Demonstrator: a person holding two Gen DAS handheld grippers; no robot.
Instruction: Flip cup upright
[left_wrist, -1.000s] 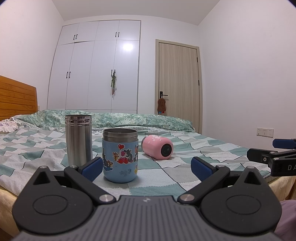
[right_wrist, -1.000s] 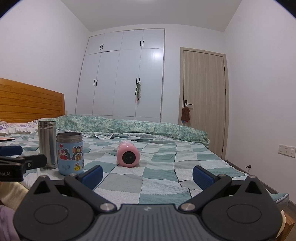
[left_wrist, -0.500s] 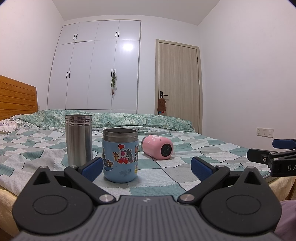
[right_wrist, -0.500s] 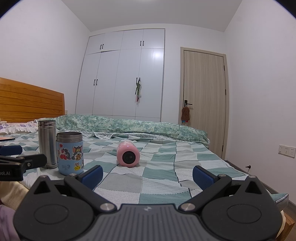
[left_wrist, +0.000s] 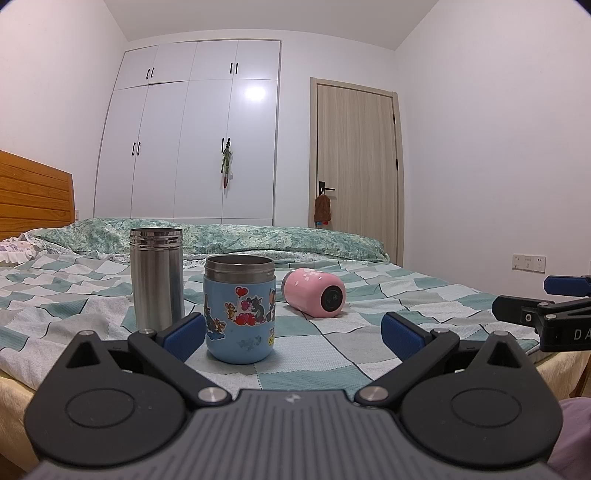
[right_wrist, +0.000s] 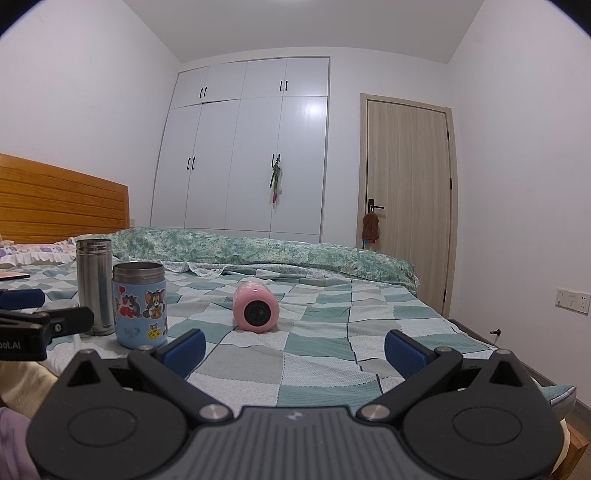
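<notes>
A pink cup (left_wrist: 314, 293) lies on its side on the checked bedspread, its base toward me; it also shows in the right wrist view (right_wrist: 256, 308). A blue cartoon-sticker cup (left_wrist: 239, 308) stands upright just ahead of my left gripper (left_wrist: 293, 334), which is open and empty. A tall steel cup (left_wrist: 157, 278) stands upright behind and left of the blue cup. My right gripper (right_wrist: 294, 345) is open and empty, short of the pink cup. The blue cup (right_wrist: 139, 304) and steel cup (right_wrist: 94, 286) stand to its left.
The bed (right_wrist: 325, 343) carries a rolled green quilt (right_wrist: 258, 251) at the far side. A wooden headboard (right_wrist: 55, 199) is at left, a white wardrobe (right_wrist: 243, 147) and a door (right_wrist: 406, 195) behind. The right gripper's side shows in the left wrist view (left_wrist: 546, 314).
</notes>
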